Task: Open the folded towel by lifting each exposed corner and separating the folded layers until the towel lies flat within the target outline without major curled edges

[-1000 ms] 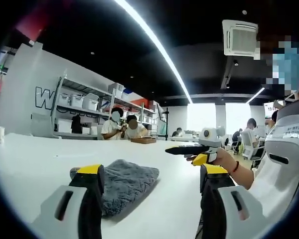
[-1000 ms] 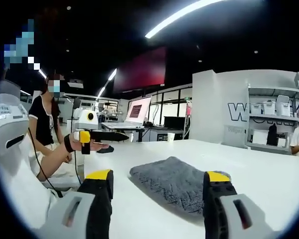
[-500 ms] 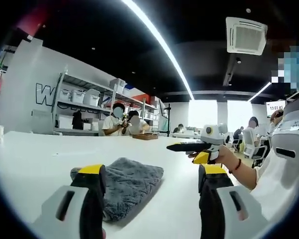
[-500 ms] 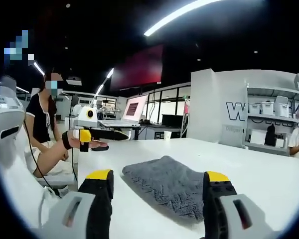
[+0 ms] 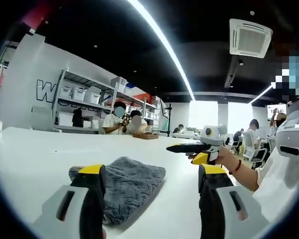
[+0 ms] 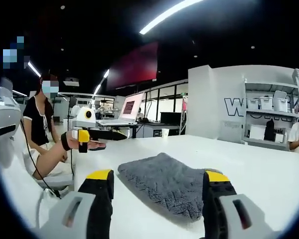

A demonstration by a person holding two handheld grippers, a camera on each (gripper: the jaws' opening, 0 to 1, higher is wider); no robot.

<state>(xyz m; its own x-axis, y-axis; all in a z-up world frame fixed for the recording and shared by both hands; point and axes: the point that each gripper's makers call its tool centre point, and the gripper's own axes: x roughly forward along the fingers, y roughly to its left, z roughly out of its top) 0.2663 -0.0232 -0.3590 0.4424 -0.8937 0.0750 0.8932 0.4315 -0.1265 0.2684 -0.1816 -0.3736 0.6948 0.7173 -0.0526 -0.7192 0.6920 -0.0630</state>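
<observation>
A: Where was the towel [image 5: 132, 185]?

B: Lower centre, folded on the white bench [image 5: 35, 154].

A: Why were both tongs spread?

B: Left tongs [image 5: 149, 174] and right tongs [image 6: 157, 179] gripped nothing, probably readying for corners.

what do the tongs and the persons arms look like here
Both tongs, left and right, have light grey bodies with dark slots, black jaws and yellow tips. Seen from across, each carries a white box with a yellow-ringed lens. A dark band circles each wrist.

"W" on white wall [image 6: 232, 106]
</observation>
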